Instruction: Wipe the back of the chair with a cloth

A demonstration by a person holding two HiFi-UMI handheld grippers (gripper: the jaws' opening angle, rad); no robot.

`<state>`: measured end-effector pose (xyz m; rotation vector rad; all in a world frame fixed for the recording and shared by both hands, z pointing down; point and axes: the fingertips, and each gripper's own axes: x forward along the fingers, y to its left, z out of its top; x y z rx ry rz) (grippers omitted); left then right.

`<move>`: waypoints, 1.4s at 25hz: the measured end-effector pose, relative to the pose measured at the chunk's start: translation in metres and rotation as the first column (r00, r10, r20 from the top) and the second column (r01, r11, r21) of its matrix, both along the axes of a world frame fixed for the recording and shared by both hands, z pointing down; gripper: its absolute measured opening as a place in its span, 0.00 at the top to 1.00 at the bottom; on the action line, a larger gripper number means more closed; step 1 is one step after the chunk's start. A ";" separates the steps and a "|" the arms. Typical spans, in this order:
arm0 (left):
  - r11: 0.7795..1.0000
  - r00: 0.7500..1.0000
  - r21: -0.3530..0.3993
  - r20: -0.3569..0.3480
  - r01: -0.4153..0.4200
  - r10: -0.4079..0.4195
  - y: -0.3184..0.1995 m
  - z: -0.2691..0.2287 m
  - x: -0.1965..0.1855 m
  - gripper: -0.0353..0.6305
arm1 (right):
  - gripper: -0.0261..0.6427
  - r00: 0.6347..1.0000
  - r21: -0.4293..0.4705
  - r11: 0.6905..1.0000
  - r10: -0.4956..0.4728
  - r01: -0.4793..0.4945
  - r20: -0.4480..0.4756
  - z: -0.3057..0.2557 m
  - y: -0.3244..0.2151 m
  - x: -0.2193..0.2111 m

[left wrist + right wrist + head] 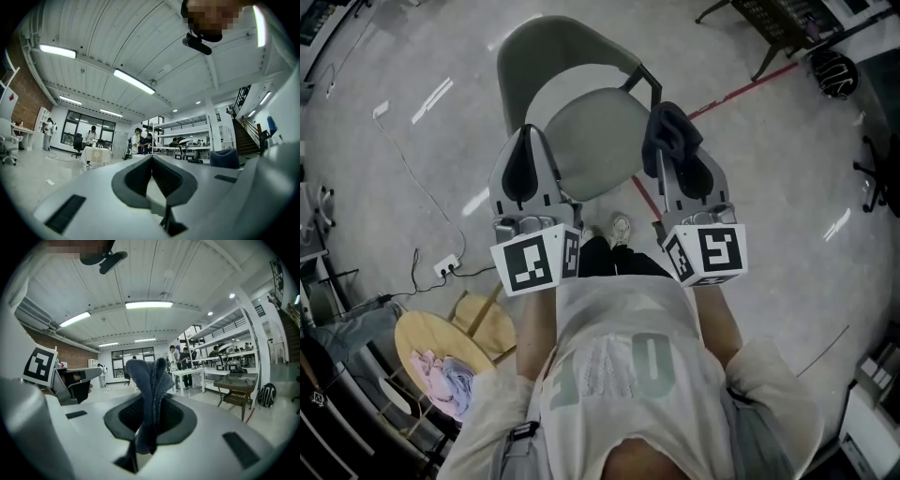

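**Navy cloth pinched in the right tongs above the chair**

Dark blue cloth [146, 376] stands bunched between the jaws of the right gripper [151, 403], which are clamped on it; folds rise past the tips and a tail hangs down. The left gripper [152, 160] has its jaws together with nothing between them. Seen from the head view, both grippers are held side by side over the grey chair [586, 141], which stands on the pale floor [769, 187] just in front of the person's feet, with the cloth over its right edge.
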<state>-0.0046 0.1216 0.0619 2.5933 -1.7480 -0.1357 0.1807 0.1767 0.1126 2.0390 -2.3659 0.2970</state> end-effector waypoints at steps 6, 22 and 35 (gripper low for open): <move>0.999 0.999 0.038 -0.029 -0.031 0.032 -0.030 0.003 -0.001 0.92 | 0.87 0.999 -0.016 0.999 0.044 -0.044 -0.017 0.008 -0.019 -0.004; 0.993 0.997 0.088 0.009 -0.075 0.074 -0.138 0.000 0.013 0.92 | 0.87 0.999 0.032 0.999 0.024 -0.024 -0.026 -0.017 -0.140 -0.028; 0.997 0.997 0.013 0.000 0.079 -0.079 -0.199 0.017 0.000 0.92 | 0.87 0.996 -0.028 0.996 -0.085 0.086 0.013 -0.001 -0.214 -0.020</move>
